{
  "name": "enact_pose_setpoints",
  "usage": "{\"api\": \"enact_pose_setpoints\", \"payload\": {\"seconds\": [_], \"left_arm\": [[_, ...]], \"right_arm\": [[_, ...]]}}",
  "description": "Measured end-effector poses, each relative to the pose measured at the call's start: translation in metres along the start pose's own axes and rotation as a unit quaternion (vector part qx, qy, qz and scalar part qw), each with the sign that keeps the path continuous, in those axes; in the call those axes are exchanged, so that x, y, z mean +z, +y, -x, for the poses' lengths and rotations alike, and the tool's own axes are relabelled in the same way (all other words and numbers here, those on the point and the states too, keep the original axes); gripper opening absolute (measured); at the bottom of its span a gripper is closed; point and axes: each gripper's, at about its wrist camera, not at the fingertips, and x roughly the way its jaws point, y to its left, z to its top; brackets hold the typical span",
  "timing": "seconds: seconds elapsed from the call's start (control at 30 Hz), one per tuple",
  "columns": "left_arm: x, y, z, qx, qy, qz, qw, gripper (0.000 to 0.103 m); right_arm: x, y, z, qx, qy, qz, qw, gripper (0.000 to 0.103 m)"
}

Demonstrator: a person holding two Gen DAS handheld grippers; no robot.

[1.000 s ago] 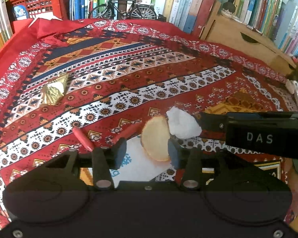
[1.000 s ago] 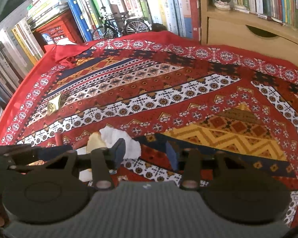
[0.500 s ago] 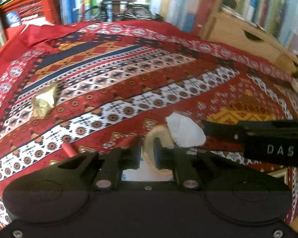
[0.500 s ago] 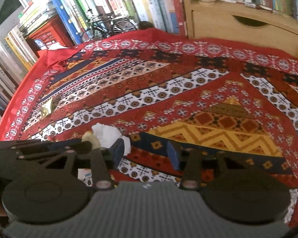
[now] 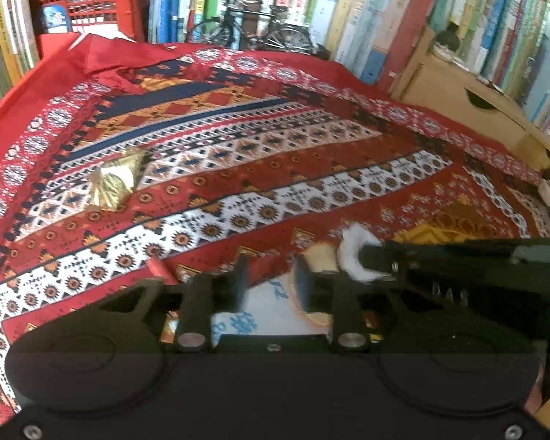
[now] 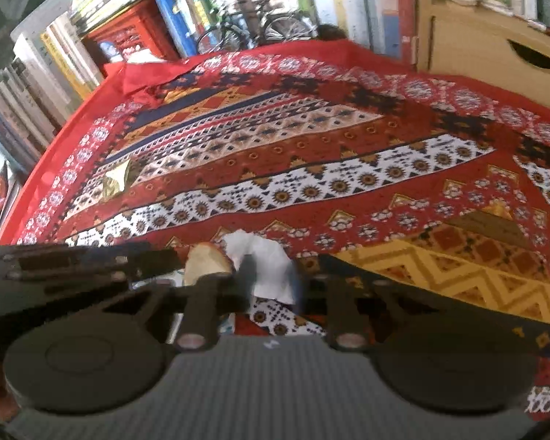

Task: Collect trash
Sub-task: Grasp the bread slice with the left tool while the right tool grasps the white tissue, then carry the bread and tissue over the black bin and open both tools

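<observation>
The pickup step is under way; the right gripper (image 6: 271, 278) is closing its jaws around the white tissue (image 6: 266, 256) on the patterned surface (image 6: 348, 168); the left gripper (image 5: 269, 280), jaws opening and holding nothing, hovers over the white wrapper (image 5: 264, 315); next comes a clean lift.

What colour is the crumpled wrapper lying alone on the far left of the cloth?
Shiny gold; the wrapper shows best in the left wrist view.

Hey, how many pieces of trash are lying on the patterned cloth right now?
5 visible: gold foil wrapper far left; red scrap, white printed wrapper, tan round piece and white tissue clustered by the fingers. More may be hidden beneath.
</observation>
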Motion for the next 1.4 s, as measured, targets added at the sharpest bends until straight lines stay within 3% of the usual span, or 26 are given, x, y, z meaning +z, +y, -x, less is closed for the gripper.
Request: {"api": "enact_pose_setpoints", "payload": {"seconds": [0.07,0.17,0.33,0.43,0.53,0.57,0.83,1.1,1.4], "left_arm": [[-0.002,-0.007,0.001,-0.003,-0.002,-0.013,0.9999,0.052],[-0.004,-0.019,-0.004,-0.005,0.004,-0.034,0.9994,0.055],[-0.005,-0.037,-0.02,-0.009,0.009,-0.048,0.9988,0.055],[-0.006,-0.046,-0.03,0.01,0.009,-0.055,0.9984,0.056],[-0.007,-0.053,-0.035,0.028,0.006,-0.062,0.9977,0.049],[-0.007,-0.054,-0.034,0.034,0.001,-0.064,0.9973,0.039],[-0.003,-0.052,-0.024,0.019,0.0,-0.038,0.9991,0.035],[-0.008,-0.057,-0.004,0.012,-0.01,-0.044,0.9989,0.034],[-0.031,-0.055,0.035,0.003,-0.027,-0.055,0.9981,0.034]], "right_arm": [[-0.002,-0.004,0.006,-0.022,-0.015,-0.007,1.0,0.022],[-0.005,-0.014,0.015,-0.054,-0.034,-0.018,0.998,0.022],[-0.01,-0.032,0.022,-0.071,-0.034,-0.039,0.996,0.022],[-0.012,-0.036,0.022,-0.075,-0.032,-0.049,0.995,0.022],[-0.014,-0.036,0.024,-0.078,-0.033,-0.054,0.995,0.022],[-0.015,-0.036,0.025,-0.078,-0.034,-0.055,0.995,0.022],[-0.017,-0.037,0.034,-0.08,-0.039,-0.06,0.994,0.022],[-0.023,-0.031,0.053,-0.076,-0.053,-0.062,0.994,0.022],[-0.052,-0.018,0.08,-0.081,-0.069,-0.073,0.992,0.022]]}}
